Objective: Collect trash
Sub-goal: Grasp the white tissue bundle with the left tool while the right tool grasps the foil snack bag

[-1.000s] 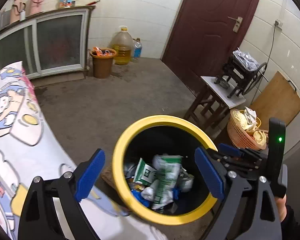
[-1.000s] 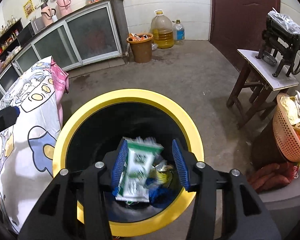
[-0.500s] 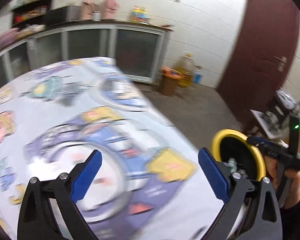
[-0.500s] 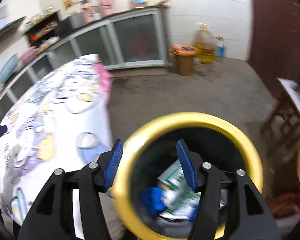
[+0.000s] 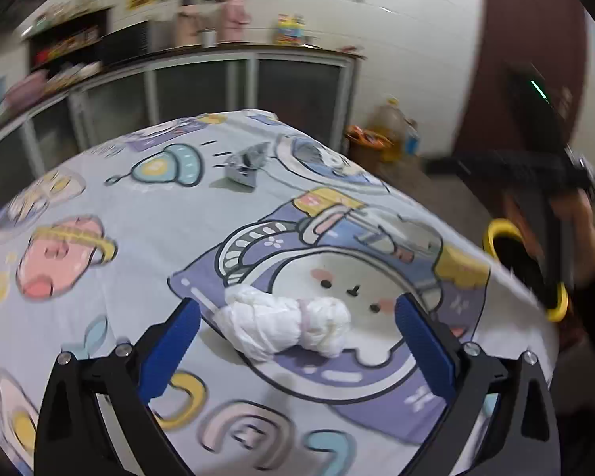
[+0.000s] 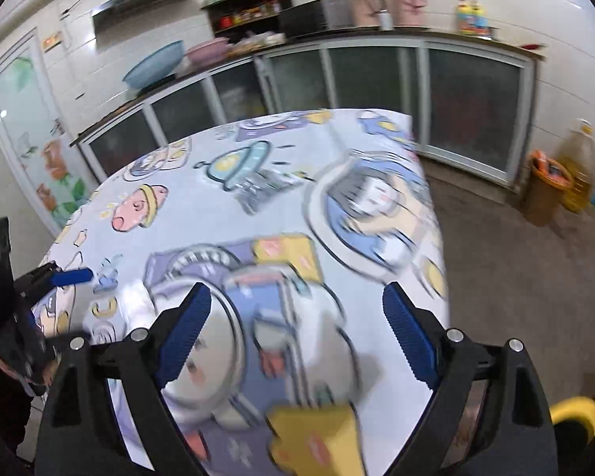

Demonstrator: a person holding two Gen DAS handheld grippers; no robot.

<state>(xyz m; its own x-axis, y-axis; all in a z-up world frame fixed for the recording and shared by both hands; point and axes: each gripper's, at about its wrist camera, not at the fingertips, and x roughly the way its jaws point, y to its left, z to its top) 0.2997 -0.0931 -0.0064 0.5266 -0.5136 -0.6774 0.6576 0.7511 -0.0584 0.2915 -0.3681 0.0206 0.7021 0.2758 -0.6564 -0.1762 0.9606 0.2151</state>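
Right, crumpled white tissue wad [image 5: 285, 327] lies on the cartoon-print tablecloth [image 5: 99, 206], near the table's front edge, on the purple astronaut print. Left gripper [image 5: 295, 347] hangs over it, jaws spread wide, one blue pad either side of the wad, not touching it, nothing held. A second piece, a greyish crumpled wrapper [image 5: 244, 164], sits further back on the cloth, well apart from the wad. Yellow-rimmed black trash bin [image 5: 523, 265] stands on the floor off the table's right edge, partly hidden by a blurred hand. Right gripper [image 6: 297, 335] is above the cloth near that same edge, jaws opening, nothing between them. Bin rim just shows at lower right in the right wrist view. Both views motion-blurred.
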